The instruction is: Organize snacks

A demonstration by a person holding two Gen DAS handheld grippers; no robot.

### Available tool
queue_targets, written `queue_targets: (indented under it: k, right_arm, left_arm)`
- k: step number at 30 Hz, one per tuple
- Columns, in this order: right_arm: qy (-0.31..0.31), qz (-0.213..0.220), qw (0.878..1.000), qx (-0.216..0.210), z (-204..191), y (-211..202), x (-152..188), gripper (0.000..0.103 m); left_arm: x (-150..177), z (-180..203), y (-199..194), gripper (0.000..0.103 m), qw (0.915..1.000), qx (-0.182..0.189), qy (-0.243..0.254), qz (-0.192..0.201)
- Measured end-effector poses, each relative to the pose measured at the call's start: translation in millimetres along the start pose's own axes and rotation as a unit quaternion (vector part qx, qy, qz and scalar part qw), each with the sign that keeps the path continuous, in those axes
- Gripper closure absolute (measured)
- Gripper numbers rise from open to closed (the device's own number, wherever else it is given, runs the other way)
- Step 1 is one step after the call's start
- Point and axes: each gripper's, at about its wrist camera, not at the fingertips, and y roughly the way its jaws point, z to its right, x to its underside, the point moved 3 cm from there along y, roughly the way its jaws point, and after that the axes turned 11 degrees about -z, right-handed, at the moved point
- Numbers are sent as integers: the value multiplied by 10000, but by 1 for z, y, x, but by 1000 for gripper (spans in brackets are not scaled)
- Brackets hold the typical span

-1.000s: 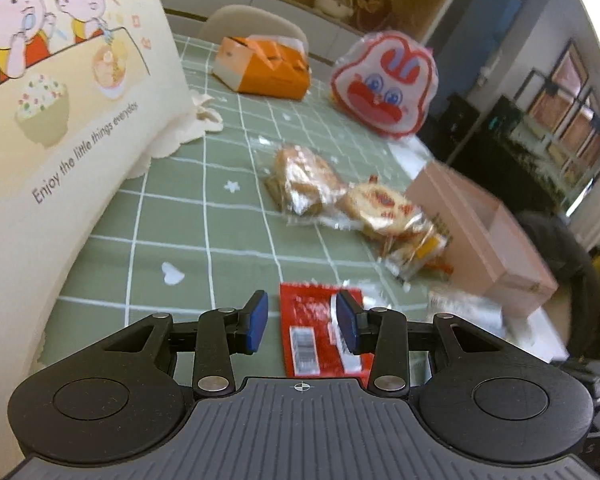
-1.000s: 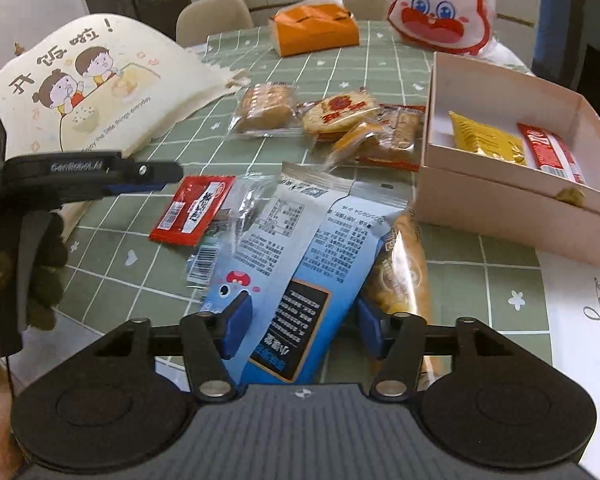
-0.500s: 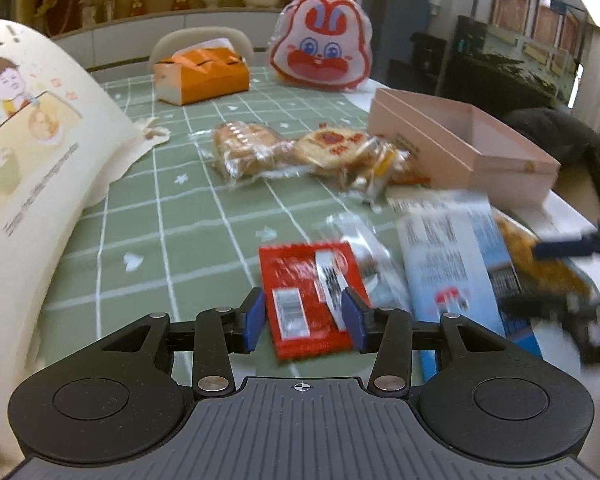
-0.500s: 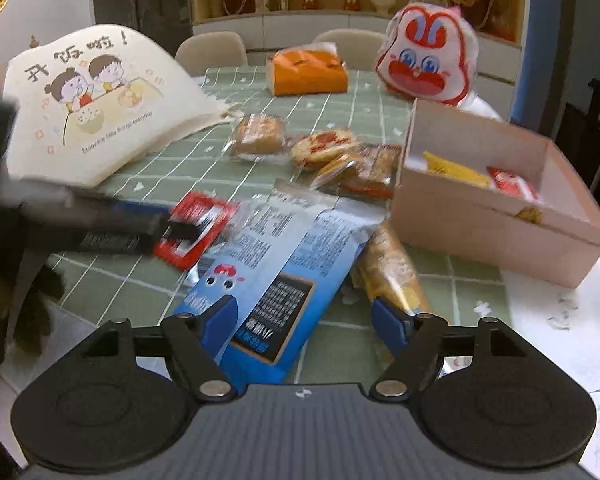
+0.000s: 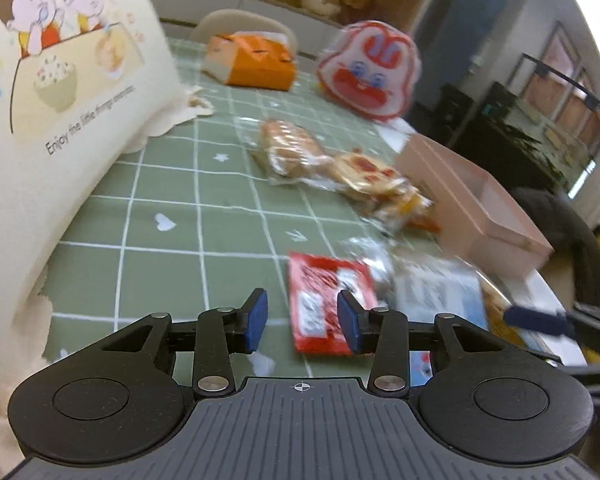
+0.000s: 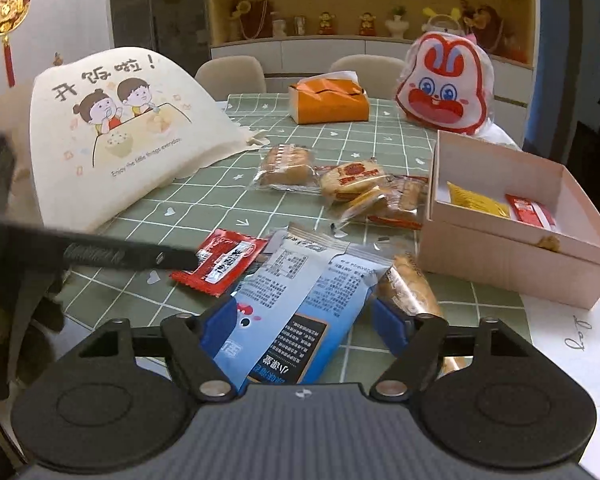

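Note:
My left gripper (image 5: pixel 302 318) is open over the green checked tablecloth, with the red snack packet (image 5: pixel 326 302) just ahead of its right finger. From the right wrist view the left gripper's finger (image 6: pixel 132 257) reaches the red packet (image 6: pixel 222 260). My right gripper (image 6: pixel 302 326) is open and straddles the blue and white snack bag (image 6: pixel 296 300); I cannot tell if the pads touch it. A wrapped bread roll (image 6: pixel 410 290) lies beside it. The pink box (image 6: pixel 512 256) holds a yellow packet (image 6: pixel 476 202) and a red packet (image 6: pixel 532 210).
Several wrapped pastries (image 6: pixel 352 188) lie mid-table. A cream printed tote bag (image 6: pixel 116 136) stands at the left. An orange tissue box (image 6: pixel 328 102) and a rabbit-face bag (image 6: pixel 444 88) stand at the back. Chairs sit behind the table.
My left gripper has swung back to the left, so the red packet now sits toward its right finger. My right gripper has opened wider around the blue bag.

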Motion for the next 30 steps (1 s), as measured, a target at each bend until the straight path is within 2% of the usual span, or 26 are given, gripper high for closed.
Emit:
queue_targets:
  k: [1,2,7,10,12,15,16,19,22,28,30]
  right_arm:
    - [-34,-18,10000,21,-2,1,-2,59]
    - [-34,-14,10000,25,-3,1,-3,61]
    - [-54,-56,9999,-108,-2,5,-1,61]
    - [-113,-164,9998,-65,-4,11,12,61]
    - [-99,-176,9998,-46,-1,13,23,57]
    - [41,-68,10000,24,8,9,32,35]
    - [116,-68,9999,-8,12,8,35,33]
    - [273,-85,9995,-107,19,5,39,32]
    - [298,-76,9995,-77,21,4,41,30]
    - [335,26,9994,-79,27,-3,45,29]
    - [328,44,9994,-33,29,-4,47,29]
  left_arm:
    - [-2,0,2,60,10000,15,4,16]
    - [-3,2,4,60,10000,17,36,4]
    - [-2,27,14,57,9969,-238,738,-97]
    - [5,49,21,54,9874,-597,1463,-93]
    - [8,56,22,54,9819,-754,1739,-1]
    - [8,55,22,54,9823,-732,1722,-25]
    - [7,53,23,54,9837,-681,1665,-48]
    - [4,51,24,54,9873,-498,1503,-158]
    - [5,55,24,54,9872,-284,1549,-248]
    - [13,73,29,52,9786,-386,2014,-183]
    - [13,75,29,45,9760,-524,2105,-168]
